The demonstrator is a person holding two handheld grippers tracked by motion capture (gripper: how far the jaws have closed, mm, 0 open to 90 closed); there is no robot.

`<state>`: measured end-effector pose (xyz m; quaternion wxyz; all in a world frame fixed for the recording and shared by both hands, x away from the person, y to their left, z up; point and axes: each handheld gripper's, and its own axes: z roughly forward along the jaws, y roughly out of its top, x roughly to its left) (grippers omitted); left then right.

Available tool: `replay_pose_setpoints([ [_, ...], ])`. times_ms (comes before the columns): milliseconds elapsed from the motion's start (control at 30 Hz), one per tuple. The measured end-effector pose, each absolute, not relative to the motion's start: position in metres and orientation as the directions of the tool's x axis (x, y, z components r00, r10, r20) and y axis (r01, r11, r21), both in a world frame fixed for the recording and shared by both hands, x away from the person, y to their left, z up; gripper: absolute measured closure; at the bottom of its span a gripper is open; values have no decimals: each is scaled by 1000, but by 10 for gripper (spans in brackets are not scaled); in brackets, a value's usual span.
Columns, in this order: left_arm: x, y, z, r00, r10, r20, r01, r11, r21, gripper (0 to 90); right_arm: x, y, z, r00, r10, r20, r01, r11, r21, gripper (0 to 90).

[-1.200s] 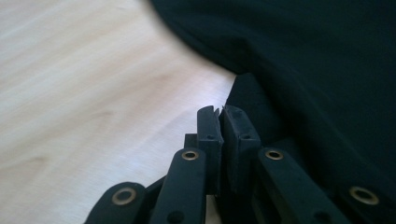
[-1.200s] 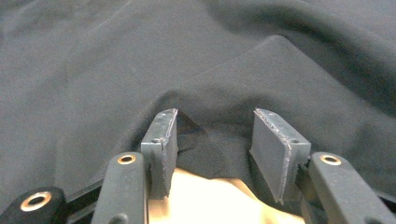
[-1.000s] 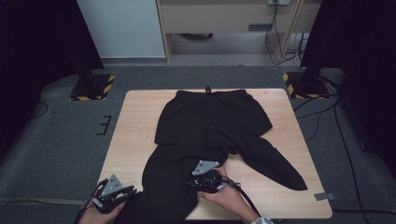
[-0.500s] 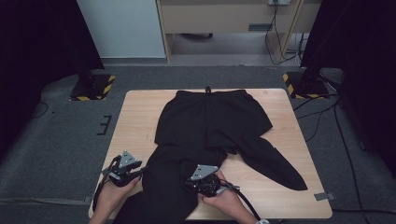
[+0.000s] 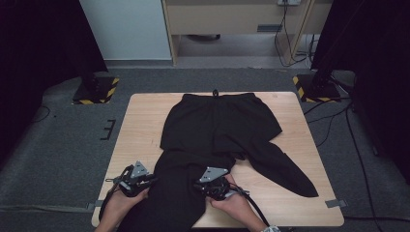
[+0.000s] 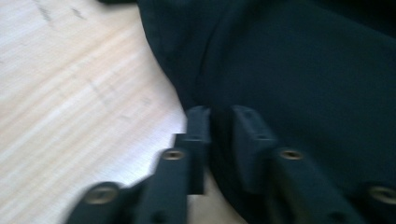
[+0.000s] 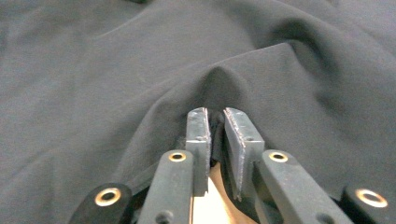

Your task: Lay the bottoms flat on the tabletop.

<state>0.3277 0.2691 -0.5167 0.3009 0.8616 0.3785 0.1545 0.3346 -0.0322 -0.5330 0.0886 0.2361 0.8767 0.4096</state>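
I have the black fabric trousers (image 5: 217,130) spread on the pale wooden tabletop (image 5: 140,121). My right gripper (image 7: 215,122) pinches a fold in the near leg; my left gripper (image 6: 219,122) clamps that leg's outer edge. I'd lift both evenly to keep the cloth taut.

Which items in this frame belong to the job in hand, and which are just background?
In use:
- black trousers, spread on the wooden table
- left gripper, jaws closed on the near leg's left edge
- right gripper, jaws pinching a fold at that leg's right edge

Lying about:
- striped stand bases on the floor
- cables
- cabinet
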Motion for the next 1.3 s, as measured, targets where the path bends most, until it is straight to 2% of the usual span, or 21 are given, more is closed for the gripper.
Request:
replay_pose_setpoints([
  [67, 325, 266, -515, 684, 729, 37, 556, -553, 620, 871, 336, -34, -532, -865, 501, 36, 348, 546, 762, 774],
  [100, 324, 263, -514, 699, 715, 28, 553, -564, 613, 878, 337, -35, -532, -864, 502, 37, 349, 544, 763, 775],
  [233, 316, 256, -511, 725, 689, 10, 546, -584, 601, 884, 338, -38, -530, -861, 507, 34, 350, 543, 763, 797],
  [500, 308, 250, -497, 739, 665, -107, 566, -526, 635, 882, 350, -51, -531, -835, 548, 38, 383, 531, 756, 796],
  [667, 302, 233, -498, 768, 634, -93, 542, -565, 622, 882, 353, -52, -533, -832, 553, 41, 390, 530, 753, 784],
  [733, 300, 230, -499, 775, 621, -116, 544, -563, 622, 881, 354, -52, -533, -828, 559, 40, 392, 526, 755, 778],
  [833, 298, 231, -499, 765, 643, -46, 525, -580, 622, 875, 354, -52, -533, -826, 561, 43, 395, 524, 754, 750],
  [967, 304, 243, -501, 724, 690, -1, 537, -562, 629, 836, 353, -51, -531, -825, 564, 41, 397, 526, 752, 676],
  [1067, 302, 253, -499, 697, 717, 22, 525, -531, 666, 661, 352, -52, -529, -820, 570, 44, 401, 518, 755, 612],
  [1100, 300, 258, -497, 693, 720, 37, 512, -528, 677, 627, 352, -52, -529, -820, 570, 47, 403, 518, 755, 606],
  [1300, 287, 295, -501, 680, 732, 44, 512, -517, 686, 659, 352, -52, -530, -821, 569, 52, 409, 521, 749, 585],
])
